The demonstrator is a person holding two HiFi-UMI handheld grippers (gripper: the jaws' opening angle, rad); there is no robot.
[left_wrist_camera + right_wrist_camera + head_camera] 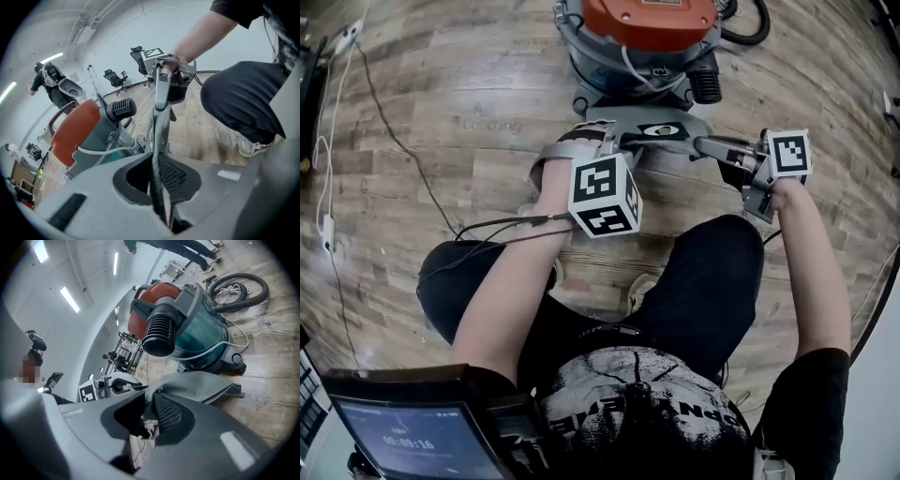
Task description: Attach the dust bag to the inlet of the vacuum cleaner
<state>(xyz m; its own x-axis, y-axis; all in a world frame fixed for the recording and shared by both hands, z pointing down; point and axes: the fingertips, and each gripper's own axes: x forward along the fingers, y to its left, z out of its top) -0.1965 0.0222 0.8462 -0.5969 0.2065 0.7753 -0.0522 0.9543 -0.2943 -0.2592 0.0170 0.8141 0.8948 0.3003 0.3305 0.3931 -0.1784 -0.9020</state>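
My left gripper (pixel 157 183) is pinched on one thin edge of the dust bag (pixel 199 387). My right gripper (pixel 147 414) nips the opposite edge, so the bag is stretched between them. Just beyond sits the vacuum cleaner (pixel 206 331). I'd hold the bag taut, square its opening to the ribbed black port (pixel 158 333), which I take for the inlet, then push on evenly.

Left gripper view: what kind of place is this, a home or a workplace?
Probably a large open workspace or lab, not a home: office chairs stand along the far wall, a strip light runs overhead, and a loaded equipment rack stands behind the vacuum cleaner.
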